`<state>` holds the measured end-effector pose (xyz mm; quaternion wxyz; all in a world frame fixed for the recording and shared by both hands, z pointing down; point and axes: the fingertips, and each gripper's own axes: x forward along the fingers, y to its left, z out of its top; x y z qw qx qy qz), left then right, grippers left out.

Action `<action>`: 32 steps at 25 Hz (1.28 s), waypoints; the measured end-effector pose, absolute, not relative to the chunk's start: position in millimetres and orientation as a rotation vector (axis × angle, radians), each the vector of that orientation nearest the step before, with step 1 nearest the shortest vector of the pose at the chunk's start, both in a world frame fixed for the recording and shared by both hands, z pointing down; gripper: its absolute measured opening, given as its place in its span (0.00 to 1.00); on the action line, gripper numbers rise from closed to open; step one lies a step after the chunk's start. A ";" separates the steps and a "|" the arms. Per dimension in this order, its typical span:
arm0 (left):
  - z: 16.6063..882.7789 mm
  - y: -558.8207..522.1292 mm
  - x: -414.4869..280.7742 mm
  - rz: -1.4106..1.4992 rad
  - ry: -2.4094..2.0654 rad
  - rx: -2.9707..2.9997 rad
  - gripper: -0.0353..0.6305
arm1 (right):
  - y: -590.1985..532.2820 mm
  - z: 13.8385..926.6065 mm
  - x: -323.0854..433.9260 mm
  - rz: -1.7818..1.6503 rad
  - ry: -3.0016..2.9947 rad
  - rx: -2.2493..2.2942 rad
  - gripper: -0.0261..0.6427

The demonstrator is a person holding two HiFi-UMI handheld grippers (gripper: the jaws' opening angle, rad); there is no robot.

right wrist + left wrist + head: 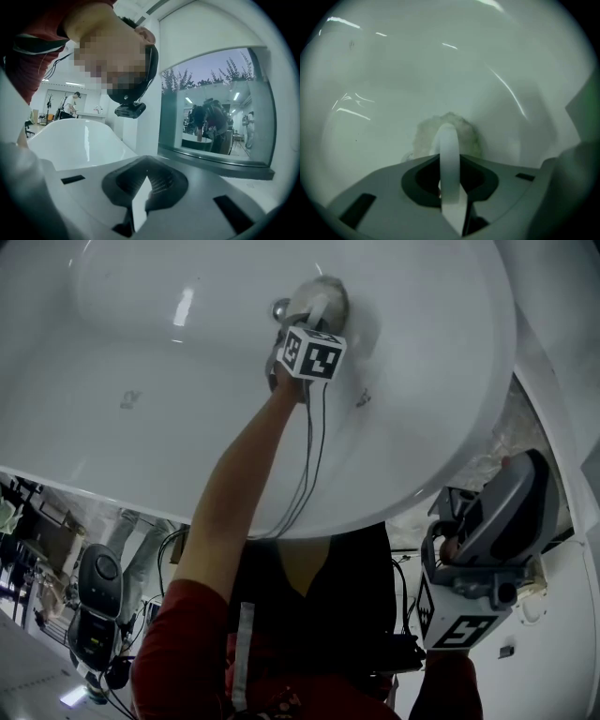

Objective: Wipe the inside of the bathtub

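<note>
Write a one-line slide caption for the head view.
Left gripper holds a cloth against the inside of the bathtub; right gripper hangs outside it.

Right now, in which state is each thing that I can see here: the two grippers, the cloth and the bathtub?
left gripper: jaws shut on the cloth, reaching down inside the bathtub.
cloth: bunched up, lying against the bathtub's inner surface.
bathtub: glossy white, no water visible inside.
right gripper: jaws shut with nothing between them, held outside the bathtub.
</note>
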<state>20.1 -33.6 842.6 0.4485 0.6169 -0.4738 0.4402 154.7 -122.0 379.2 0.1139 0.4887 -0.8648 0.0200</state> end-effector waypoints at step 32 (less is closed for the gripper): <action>515.9 52.8 134.9 0.859 -0.790 2.017 0.19 | -67.7 232.6 178.2 -0.073 -2.445 1.688 0.06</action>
